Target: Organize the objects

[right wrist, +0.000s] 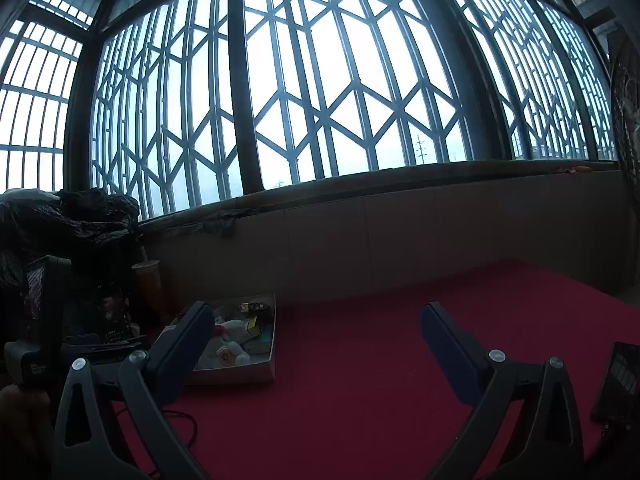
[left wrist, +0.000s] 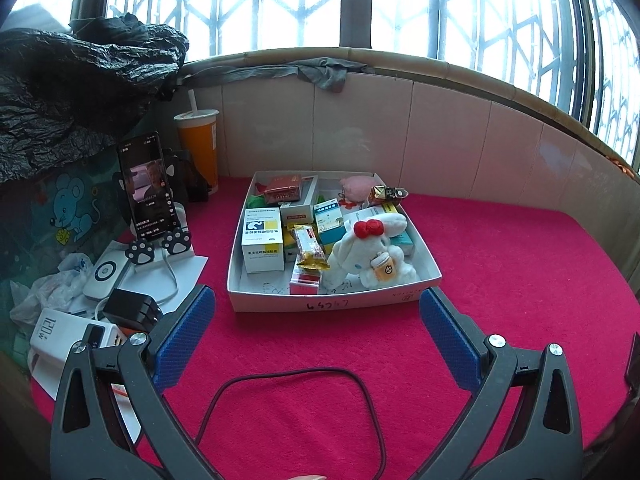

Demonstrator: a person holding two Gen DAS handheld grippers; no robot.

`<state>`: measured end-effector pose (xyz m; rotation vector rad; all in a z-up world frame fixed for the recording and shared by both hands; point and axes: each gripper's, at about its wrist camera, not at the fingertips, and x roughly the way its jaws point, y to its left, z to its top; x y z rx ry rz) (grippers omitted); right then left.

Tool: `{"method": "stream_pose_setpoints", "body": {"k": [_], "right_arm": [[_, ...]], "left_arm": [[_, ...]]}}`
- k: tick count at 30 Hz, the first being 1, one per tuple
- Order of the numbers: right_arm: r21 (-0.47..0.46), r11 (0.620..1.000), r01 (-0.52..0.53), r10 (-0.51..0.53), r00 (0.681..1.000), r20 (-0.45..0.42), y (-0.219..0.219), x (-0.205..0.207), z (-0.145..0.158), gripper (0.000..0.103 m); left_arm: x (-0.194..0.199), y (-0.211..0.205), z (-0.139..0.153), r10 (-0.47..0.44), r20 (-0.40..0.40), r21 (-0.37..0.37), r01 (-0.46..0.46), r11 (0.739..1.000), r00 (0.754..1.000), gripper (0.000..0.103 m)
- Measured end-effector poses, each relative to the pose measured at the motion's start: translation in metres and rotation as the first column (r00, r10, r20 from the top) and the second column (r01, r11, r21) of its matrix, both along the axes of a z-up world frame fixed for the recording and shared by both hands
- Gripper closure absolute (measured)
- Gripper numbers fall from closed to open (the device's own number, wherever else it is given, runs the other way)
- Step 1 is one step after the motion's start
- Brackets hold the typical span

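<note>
The white cardboard tray (left wrist: 434,270) sits in the middle of the red cloth (left wrist: 500,264), close to the tiled wall under the barred window, and it is crowded. A white plush rabbit (left wrist: 370,254) with a red bow lies at its front right, tipped on its side and holding a small orange cup. At the front left stands a white medicine box (left wrist: 263,240) with blue and yellow panels (the print reads upside down from the left wrist view). Between the two lie a yellow snack bar (left wrist: 309,247) and a small red packet (left wrist: 305,278). A teal and white box (left wrist: 330,221) leans behind the snack bar, a reddish packet (left wrist: 283,189) lies at the back, and a pink plush (left wrist: 355,186) and a gold wrapped item (left wrist: 386,193) rest at the back right rim. Handwriting marks the tray's front wall.

The left gripper (left wrist: 316,308) hovers just in front of the tray, its blue padded fingers (left wrist: 182,340) spread wide and holding nothing. A dark cable (left wrist: 288,376) loops on the cloth beneath it. To the left, a phone (left wrist: 147,192) stands lit on a paw-print stand, with an orange drink cup (left wrist: 199,146) behind it.

The right gripper (right wrist: 316,316) is also spread wide and empty, held above the red cloth to the right of the tray, which its dim view shows at lower left.
</note>
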<state>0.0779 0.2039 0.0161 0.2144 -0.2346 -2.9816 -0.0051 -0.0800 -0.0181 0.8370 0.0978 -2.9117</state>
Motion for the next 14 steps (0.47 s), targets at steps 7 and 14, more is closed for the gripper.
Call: {"method": "stream_pose_setpoints", "body": {"k": [7, 14], "right_arm": [[0.002, 1.0, -0.009, 0.009, 1.0, 0.011, 0.0016, -0.003, -0.0009, 0.0], [-0.004, 1.0, -0.013, 0.013, 1.0, 0.025, 0.0034, -0.0055, -0.0037, 0.0]], "left_arm": [[0.0027, 0.0031, 0.0033, -0.005, -0.025, -0.022, 0.005, 1.0, 1.0, 0.0], [0.0028, 0.0034, 0.0018, -0.014, -0.021, -0.01, 0.014, 1.0, 1.0, 0.0]]}}
